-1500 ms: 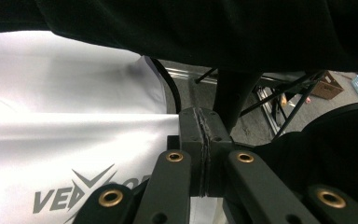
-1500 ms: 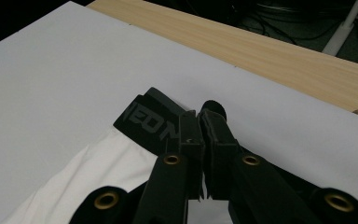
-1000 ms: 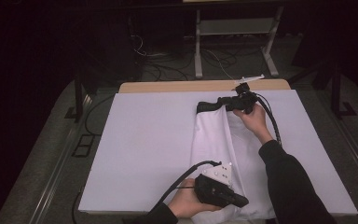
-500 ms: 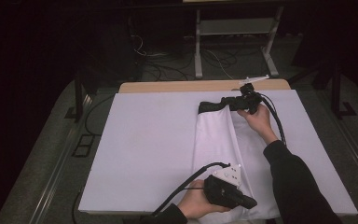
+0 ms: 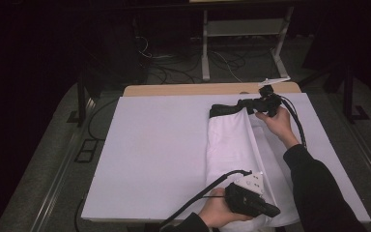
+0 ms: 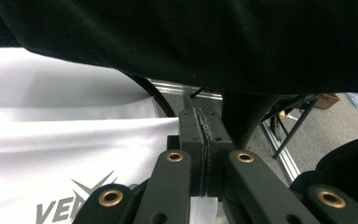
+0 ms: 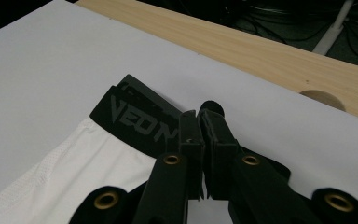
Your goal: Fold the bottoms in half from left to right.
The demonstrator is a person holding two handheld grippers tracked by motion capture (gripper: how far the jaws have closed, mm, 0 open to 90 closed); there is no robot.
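I hold a gripper in each hand over a white garment (image 5: 232, 145) that lies lengthwise on the right half of the white table cover (image 5: 159, 145). The garment has a black waistband (image 7: 140, 119) with grey letters at its far end, near the wooden table edge (image 7: 270, 51).

My right gripper (image 5: 251, 104) is at that far end. In the right gripper view its jaws are pressed together on the black waistband, and the band runs out to the left of them, flat on the cover.

My left gripper (image 5: 270, 211) is at the near end of the garment, close to the table's front edge. In the left gripper view its jaws are closed tight on the white fabric (image 6: 74, 149), which carries a grey printed logo. My dark sleeve (image 6: 191, 42) hangs across the top of that view.

The garment between the two grippers is folded along its length, with one long crease down the middle.
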